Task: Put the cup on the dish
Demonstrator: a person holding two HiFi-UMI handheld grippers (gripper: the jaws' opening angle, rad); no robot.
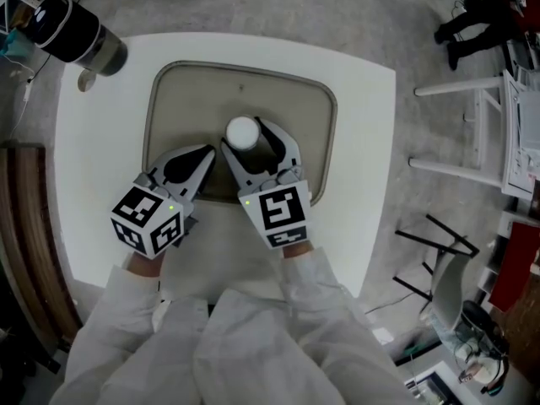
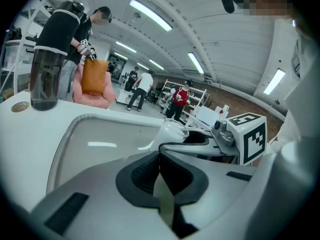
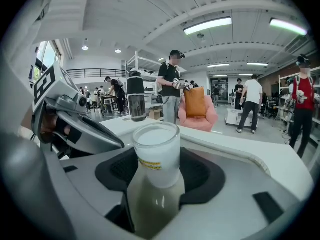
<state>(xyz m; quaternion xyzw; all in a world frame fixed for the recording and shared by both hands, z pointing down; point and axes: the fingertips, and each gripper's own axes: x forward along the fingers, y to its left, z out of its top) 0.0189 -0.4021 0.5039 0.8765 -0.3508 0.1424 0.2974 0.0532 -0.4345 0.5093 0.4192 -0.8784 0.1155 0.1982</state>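
Big white square table (image 1: 363, 142), smooth top, with a grey-beige dish (image 1: 198, 99) on it, basically a shallow rounded rectangle with a raised rim. The right gripper (image 1: 246, 138) has its dark, ribbed pads pinching the cup (image 1: 242, 132), a frosted white cylinder standing upright on the dish. The left gripper (image 1: 204, 153) sits just beside it, jaws pressed together on nothing. There's a dark, glossy bottle (image 1: 76, 32) at the table's far-left corner.
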